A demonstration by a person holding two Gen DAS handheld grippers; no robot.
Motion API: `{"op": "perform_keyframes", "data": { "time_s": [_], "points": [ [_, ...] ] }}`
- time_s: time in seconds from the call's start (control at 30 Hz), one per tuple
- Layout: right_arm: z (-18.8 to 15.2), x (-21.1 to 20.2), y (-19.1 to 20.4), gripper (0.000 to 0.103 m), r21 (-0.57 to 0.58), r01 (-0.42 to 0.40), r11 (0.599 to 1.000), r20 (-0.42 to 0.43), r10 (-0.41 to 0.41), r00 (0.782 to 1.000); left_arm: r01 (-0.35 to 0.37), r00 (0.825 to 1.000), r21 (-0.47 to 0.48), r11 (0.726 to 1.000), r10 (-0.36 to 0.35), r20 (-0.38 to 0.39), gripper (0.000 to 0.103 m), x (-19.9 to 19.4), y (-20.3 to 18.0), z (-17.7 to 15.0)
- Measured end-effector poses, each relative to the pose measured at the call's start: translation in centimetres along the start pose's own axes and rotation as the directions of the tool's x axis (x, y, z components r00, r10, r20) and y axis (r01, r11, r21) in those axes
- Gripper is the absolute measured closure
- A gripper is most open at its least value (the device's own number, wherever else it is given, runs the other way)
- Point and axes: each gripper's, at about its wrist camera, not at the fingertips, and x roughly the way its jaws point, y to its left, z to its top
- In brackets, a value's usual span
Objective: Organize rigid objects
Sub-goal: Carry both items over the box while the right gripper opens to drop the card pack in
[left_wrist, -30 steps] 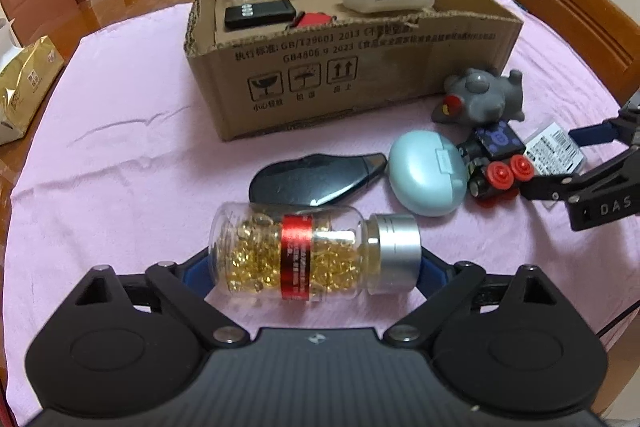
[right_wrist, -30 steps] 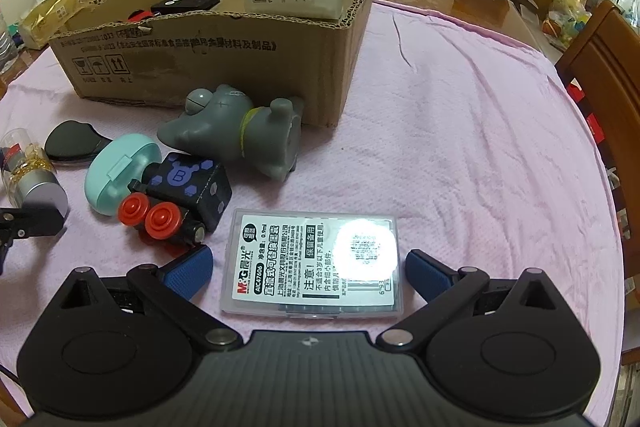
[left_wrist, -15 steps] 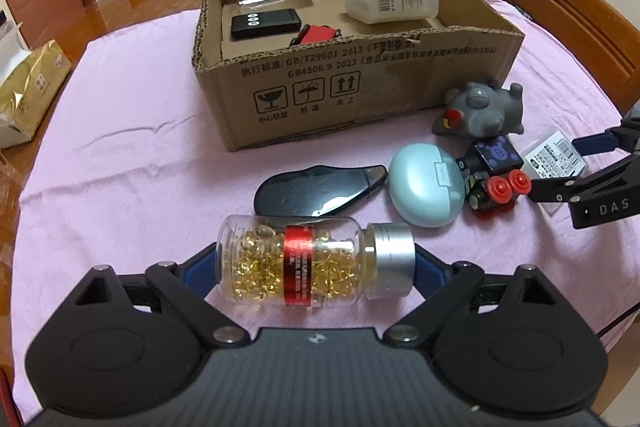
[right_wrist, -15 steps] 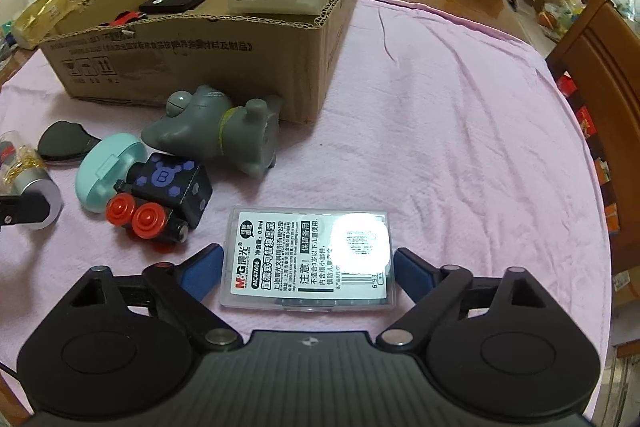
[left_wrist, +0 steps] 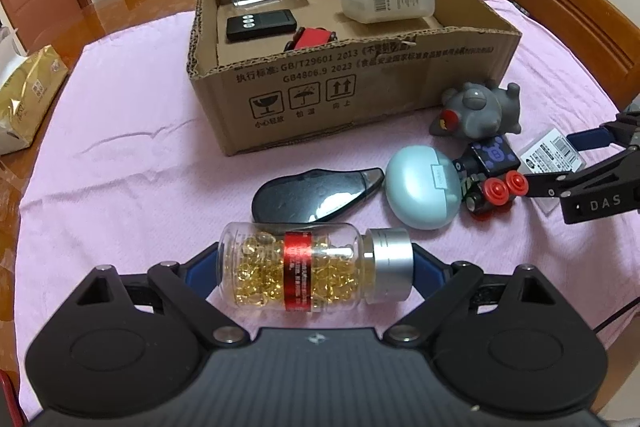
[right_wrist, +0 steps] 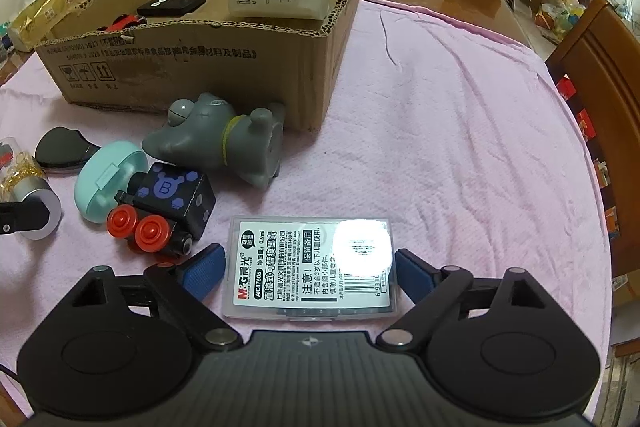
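Jaws of the left gripper clasp the pill bottle end to end on the counter. Right gripper jaws have just been closing around the flat plastic case; whether the pads touch is unclear. Glare hides part of its label. The cardboard box's wall half-hides a red item.

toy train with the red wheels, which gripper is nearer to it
Right. The right gripper sits just beside the toy train, straddling the clear refill case next to it. The left gripper is farther off, around the capsule bottle.
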Motion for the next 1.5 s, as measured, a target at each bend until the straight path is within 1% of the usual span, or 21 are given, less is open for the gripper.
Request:
{"op": "perform_keyframes", "data": {
  "time_s": [0.13,0.3,0.4,0.57,0.77,0.93,1.07,1.27,1.43,1.5],
  "points": [
    [0.1,-0.3,0.3,0.010,-0.033,0.019,0.999,-0.017,-0.020,1.000,0.010,1.000,0.012,1.000,-0.010,-0.005,0.010,-0.5,0.2,0.3],
    [0.2,-1.2,0.0,0.010,-0.044,-0.003,0.999,-0.032,0.001,0.999,0.020,1.000,0.038,0.999,-0.020,-0.016,0.010,-1.4,0.3,0.8],
    [0.4,-1.9,-0.3,0.010,-0.045,-0.011,0.999,-0.038,0.009,0.999,0.042,0.999,0.050,0.998,-0.041,-0.029,0.010,-2.1,0.6,1.2],
    [1.2,-3.8,-0.7,0.010,-0.048,-0.046,0.998,-0.022,0.045,0.999,0.060,0.998,0.081,0.995,-0.057,-0.038,0.010,-3.8,1.2,2.4],
    [3.5,-6.7,-0.7,0.010,-0.087,-0.087,0.992,0.023,0.090,0.996,0.062,0.998,0.138,0.988,-0.059,-0.028,0.010,-5.6,1.3,4.1],
    [6.2,-8.1,0.0,0.010,-0.125,-0.105,0.987,0.070,0.114,0.991,0.068,0.998,0.146,0.987,-0.068,0.001,0.010,-6.6,1.8,5.9],
    [8.9,-8.6,0.9,0.010,-0.151,-0.115,0.982,0.120,0.134,0.984,0.050,0.997,0.150,0.987,-0.058,0.048,0.010,-7.3,2.3,7.6],
    [12.7,-7.5,2.3,0.010,-0.166,-0.115,0.979,0.168,0.143,0.975,0.005,0.994,0.112,0.994,-0.017,0.106,0.010,-7.5,3.9,10.1],
    [14.9,-5.9,3.3,0.010,-0.160,-0.111,0.981,0.182,0.140,0.973,-0.035,0.989,0.096,0.995,0.021,0.150,0.010,-7.4,4.8,12.3],
    [15.3,-5.4,3.6,0.010,-0.155,-0.116,0.981,0.179,0.144,0.973,-0.047,0.985,0.091,0.995,0.031,0.167,0.010,-7.2,5.1,13.2]
  ]
}}
